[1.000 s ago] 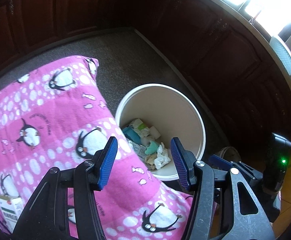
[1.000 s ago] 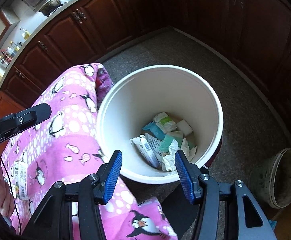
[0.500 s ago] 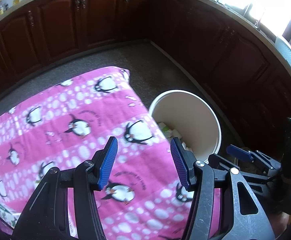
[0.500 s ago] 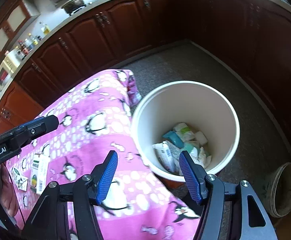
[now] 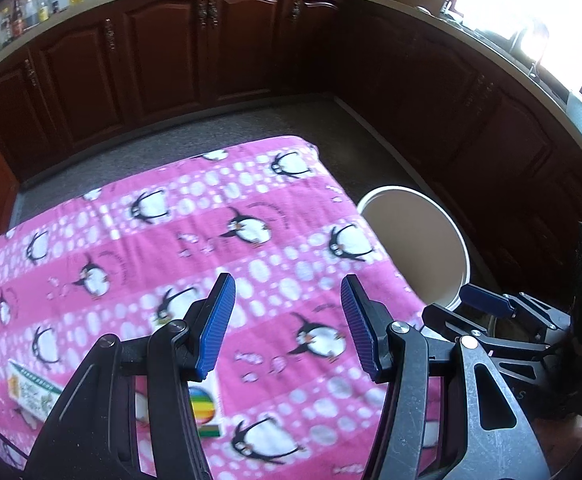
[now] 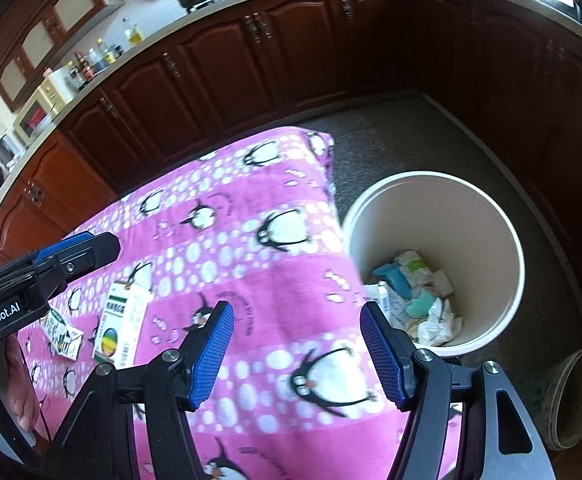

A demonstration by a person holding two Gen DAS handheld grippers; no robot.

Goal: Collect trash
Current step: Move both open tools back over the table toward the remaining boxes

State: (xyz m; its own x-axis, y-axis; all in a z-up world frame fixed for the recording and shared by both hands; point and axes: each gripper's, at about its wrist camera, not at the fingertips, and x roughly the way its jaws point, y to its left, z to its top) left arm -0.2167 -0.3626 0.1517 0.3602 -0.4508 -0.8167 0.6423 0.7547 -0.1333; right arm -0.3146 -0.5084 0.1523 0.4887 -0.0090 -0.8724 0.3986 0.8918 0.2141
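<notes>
While its blue ribbed jaws stand wide apart with nothing between them, the left gripper (image 5: pixel 287 322) hangs over the pink penguin-print cloth (image 5: pixel 195 248) that covers the table. Just behind and below its left finger, partly hidden by the gripper frame, lies a white carton with a rainbow-striped circle (image 5: pixel 205 412), and further left on the cloth lies a smaller green-and-white box (image 5: pixel 31 390). The right gripper (image 6: pixel 297 350) is likewise spread open and empty, held above the near right part of the cloth (image 6: pixel 251 248) close to the table's edge. From the right wrist view the same carton (image 6: pixel 121 326) lies flat left of the jaws, with the small box (image 6: pixel 63 334) just beside it, the two apart from each other. Off the right edge of the table, on the speckled floor (image 6: pixel 403 136), stands the cream trash bucket (image 6: pixel 507 240); crumpled wrappers and tissues (image 6: pixel 415 300) sit at its bottom. A shallow dirty bowl (image 6: pixel 571 396) rests on the floor near the bucket. Dark wooden cabinets (image 5: pixel 163 52) line the walls, with bottles (image 6: pixel 103 54) on the counter above.
</notes>
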